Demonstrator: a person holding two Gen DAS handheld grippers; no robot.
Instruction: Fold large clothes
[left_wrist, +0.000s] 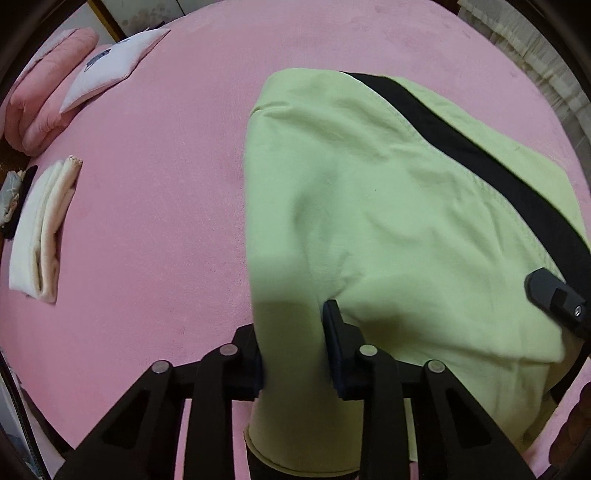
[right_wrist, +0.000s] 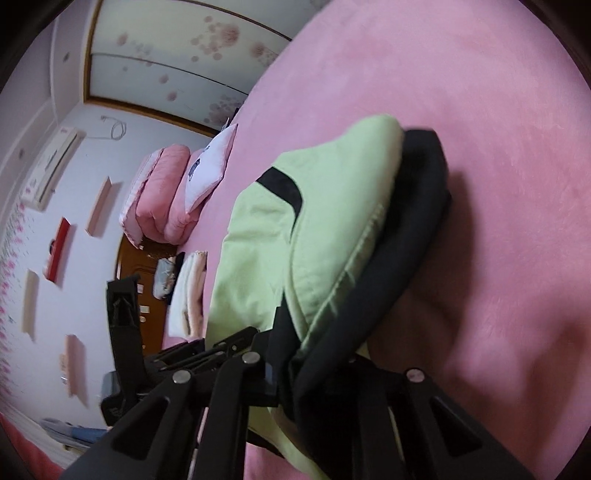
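My left claw (left_wrist: 295, 350) pinches the near edge of the light-green cloth garment with a black stripe (left_wrist: 388, 206); my right claw (right_wrist: 317, 354) grips its black-trimmed edge, the rest draped over the pink bedspread (left_wrist: 155, 177).

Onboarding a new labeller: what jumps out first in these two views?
The light green garment with black trim dominates, bunched on the pink bed cover, and both grippers are shut on its near edge: left gripper, right gripper. Next, the folded cream cloth at the left edge of the bed, and the pink quilt with a white pillow at its far end.
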